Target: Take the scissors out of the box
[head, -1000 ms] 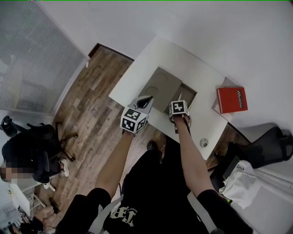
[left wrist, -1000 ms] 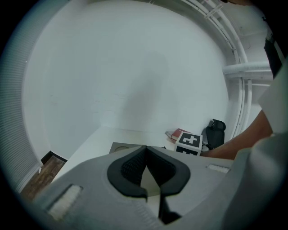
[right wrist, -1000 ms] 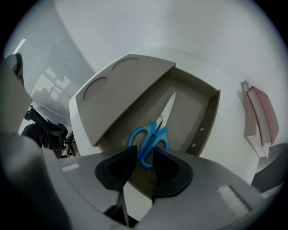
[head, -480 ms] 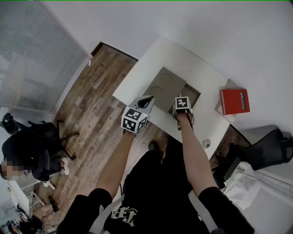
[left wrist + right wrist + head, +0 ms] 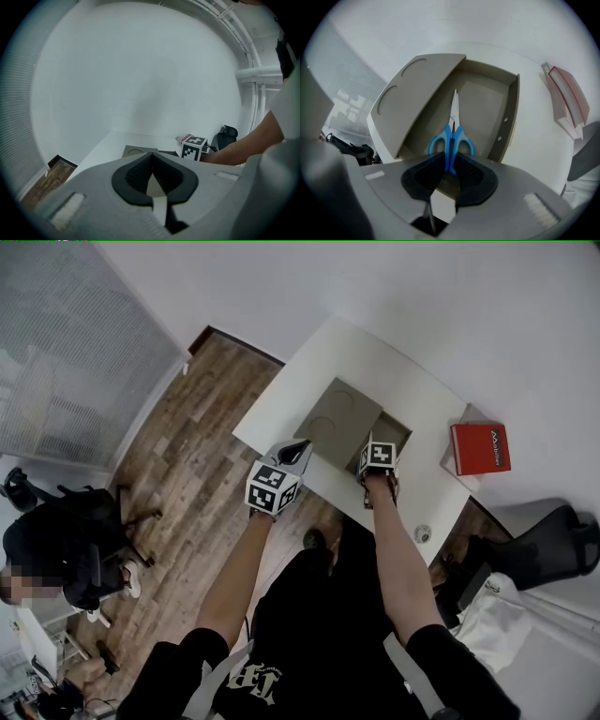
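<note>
Working at the white rectangular table [image 5: 412,381], smooth and matt, with the task barely begun and nothing lifted out yet. Keeping the shallow grey-brown cardboard box [image 5: 513,108] open, with its stiff flat lid, pressed with two round marks, folded back to one side. Leaving the red rectangular carton [image 5: 480,448] untouched near the table's edge, well apart from the box. Holding the left gripper [image 5: 151,159] idle near the box, jaws together on nothing, ribbed black pads meeting at the tips. Pointing the right gripper [image 5: 450,169] straight down into the box, having just been closing its jaws, now apparently pinching the glossy plastic handles where the two loops meet. Gripping there the blue-handled steel scissors [image 5: 451,136], lying flat on the box floor, slim pointed blades shut and aimed away from the gripper. Remaining, by this reading: raising the scissors clear of the cardboard walls and setting them down outside.
</note>
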`<state>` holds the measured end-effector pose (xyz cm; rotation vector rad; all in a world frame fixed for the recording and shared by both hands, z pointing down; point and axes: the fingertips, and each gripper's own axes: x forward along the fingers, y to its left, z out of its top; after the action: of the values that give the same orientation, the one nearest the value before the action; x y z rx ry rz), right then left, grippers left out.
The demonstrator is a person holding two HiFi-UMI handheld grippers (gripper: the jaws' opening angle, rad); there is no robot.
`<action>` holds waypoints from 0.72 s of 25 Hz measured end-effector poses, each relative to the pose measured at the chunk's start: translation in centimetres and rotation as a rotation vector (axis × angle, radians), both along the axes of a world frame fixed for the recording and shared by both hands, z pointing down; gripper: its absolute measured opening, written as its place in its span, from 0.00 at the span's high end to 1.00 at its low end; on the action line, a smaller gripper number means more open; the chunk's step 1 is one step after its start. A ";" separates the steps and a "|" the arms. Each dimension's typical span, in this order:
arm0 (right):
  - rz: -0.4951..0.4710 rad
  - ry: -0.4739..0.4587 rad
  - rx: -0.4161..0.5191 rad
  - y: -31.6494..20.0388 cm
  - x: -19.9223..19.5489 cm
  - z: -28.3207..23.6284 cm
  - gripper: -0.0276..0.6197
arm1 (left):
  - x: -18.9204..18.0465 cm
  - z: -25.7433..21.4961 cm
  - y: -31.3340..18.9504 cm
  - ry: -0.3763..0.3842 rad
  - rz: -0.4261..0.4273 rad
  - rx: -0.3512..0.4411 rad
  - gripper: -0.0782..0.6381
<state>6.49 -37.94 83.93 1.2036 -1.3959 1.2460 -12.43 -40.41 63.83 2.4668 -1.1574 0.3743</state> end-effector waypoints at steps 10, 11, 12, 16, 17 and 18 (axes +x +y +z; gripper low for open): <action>0.087 -0.091 0.085 0.2 0.8 -1.7 0.84 | 0.3 -1.0 0.5 0.017 -0.033 0.017 0.89; 0.090 -0.099 0.093 0.3 0.9 -2.1 0.84 | 0.4 -1.1 0.6 0.017 -0.033 0.019 0.89; 0.094 -0.105 0.102 0.3 1.0 -2.4 0.84 | 0.6 -1.3 0.7 0.017 -0.034 0.021 0.89; 0.102 -0.136 0.147 0.3 1.5 -3.9 0.84 | 1.2 -2.0 0.9 0.016 -0.041 0.033 0.89; 0.104 -0.147 0.161 0.2 1.7 -4.3 0.84 | 1.4 -2.2 0.9 0.015 -0.044 0.038 0.89; 0.104 -0.157 0.176 0.0 1.9 -4.7 0.84 | 1.6 -2.5 0.9 0.016 -0.049 0.043 0.89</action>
<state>8.38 -37.92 79.18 1.3358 -1.6030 1.3355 -10.85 -39.49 61.33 2.4688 -1.2287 0.3186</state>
